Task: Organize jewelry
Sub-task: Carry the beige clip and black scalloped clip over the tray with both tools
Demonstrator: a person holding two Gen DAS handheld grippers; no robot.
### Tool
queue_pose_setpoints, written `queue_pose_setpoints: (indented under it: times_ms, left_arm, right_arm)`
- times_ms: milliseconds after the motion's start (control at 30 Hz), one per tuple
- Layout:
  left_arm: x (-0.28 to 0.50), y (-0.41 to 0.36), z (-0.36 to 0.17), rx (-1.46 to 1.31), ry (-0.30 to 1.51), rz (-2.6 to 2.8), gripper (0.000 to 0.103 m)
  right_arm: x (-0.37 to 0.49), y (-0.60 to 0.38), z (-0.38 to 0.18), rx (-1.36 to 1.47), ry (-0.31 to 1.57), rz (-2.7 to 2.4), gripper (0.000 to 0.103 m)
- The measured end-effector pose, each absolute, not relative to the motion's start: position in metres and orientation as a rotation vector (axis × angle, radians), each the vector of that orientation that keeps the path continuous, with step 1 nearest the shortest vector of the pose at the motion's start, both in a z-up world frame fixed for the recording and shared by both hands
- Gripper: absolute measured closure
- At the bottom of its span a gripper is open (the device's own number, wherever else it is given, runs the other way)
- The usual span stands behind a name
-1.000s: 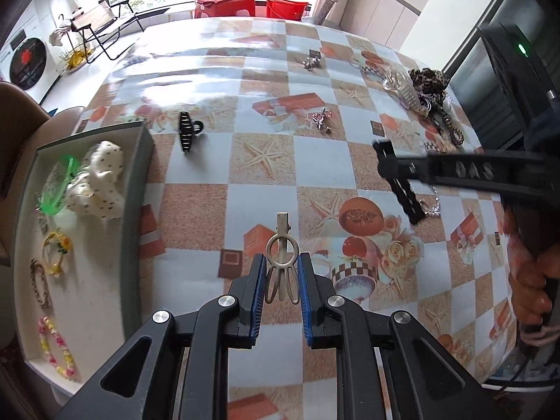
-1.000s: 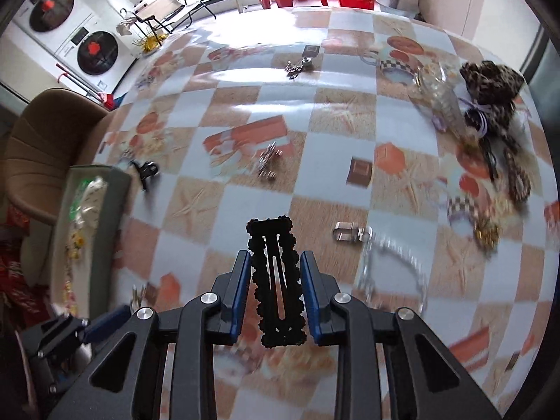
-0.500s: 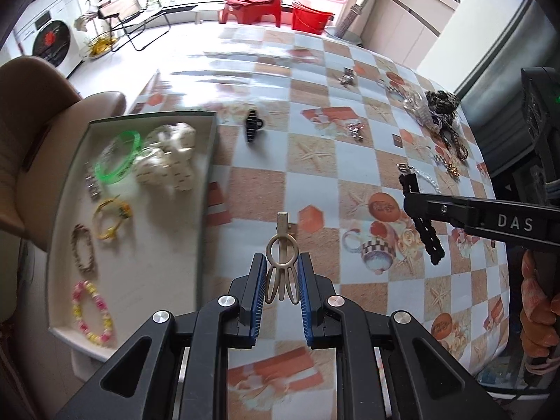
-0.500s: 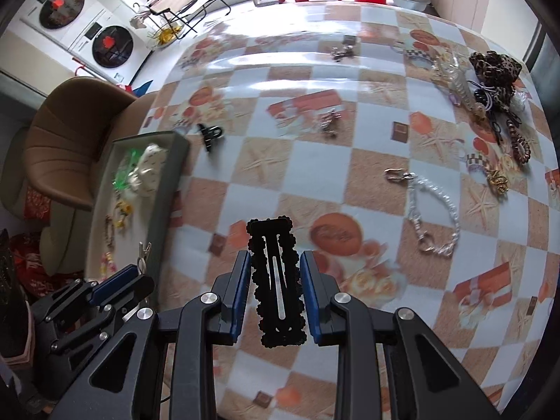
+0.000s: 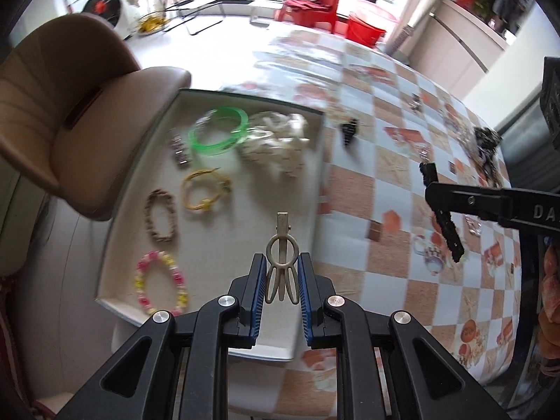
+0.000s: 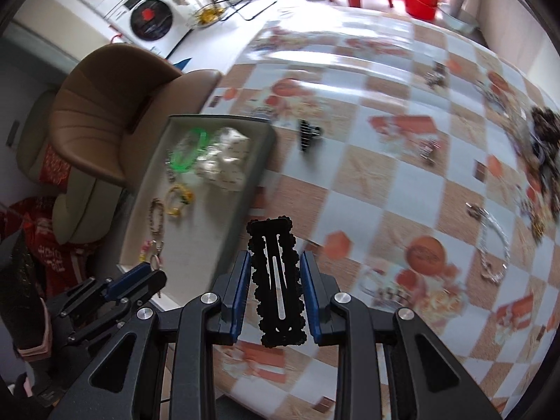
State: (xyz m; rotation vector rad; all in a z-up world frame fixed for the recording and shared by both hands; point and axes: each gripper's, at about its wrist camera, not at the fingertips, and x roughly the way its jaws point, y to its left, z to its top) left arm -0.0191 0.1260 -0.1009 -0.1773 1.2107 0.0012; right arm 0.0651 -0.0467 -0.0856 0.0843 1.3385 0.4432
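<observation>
My left gripper (image 5: 280,280) is shut on a beige hair clip (image 5: 282,255) and holds it above the near right part of the grey tray (image 5: 217,245). The tray holds a green bangle (image 5: 218,135), a white scrunchie (image 5: 276,147), a yellow bracelet (image 5: 204,189), a brown bracelet (image 5: 160,218) and a pink-yellow bead bracelet (image 5: 159,285). My right gripper (image 6: 274,280) is shut on a black snap clip (image 6: 276,280), above the table just right of the tray (image 6: 245,189). The right gripper also shows in the left wrist view (image 5: 444,210).
A checkered tablecloth (image 6: 402,182) carries a black claw clip (image 6: 306,134), a silver chain bracelet (image 6: 491,241), small metal clips (image 6: 428,150) and a pile of dark hair accessories (image 6: 544,147) at the right. A brown chair (image 5: 70,105) stands left of the tray.
Both grippers have moved left toward the tray, each keeping its clip. The left gripper was over the tablecloth and is now over the tray's near right part.
</observation>
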Motion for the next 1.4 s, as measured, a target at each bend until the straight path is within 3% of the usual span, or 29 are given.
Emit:
queue_pose_setpoints:
  times_ms: [233, 600, 833, 1400]
  left_arm:
    - [-0.023, 0.158, -0.119, -0.214, 1.232, 0.062, 0.082]
    - [-0.004, 0.177, -0.161, -0.225, 1.259, 0.094, 0.082]
    - [0.015, 0.181, -0.182, -0.209, 1.267, 0.117, 0.082]
    - [0.02, 0.177, -0.189, -0.145, 1.273, 0.158, 0.081]
  right_arm:
    - [0.075, 0.01, -0.094, 0.041, 1.36, 0.534, 0.072]
    - [0.102, 0.075, -0.154, 0.02, 1.464, 0.578, 0.072]
    - [0.126, 0.086, -0.185, -0.046, 1.478, 0.501, 0.072]
    - [0.139, 0.092, -0.196, -0.118, 1.464, 0.437, 0.069]
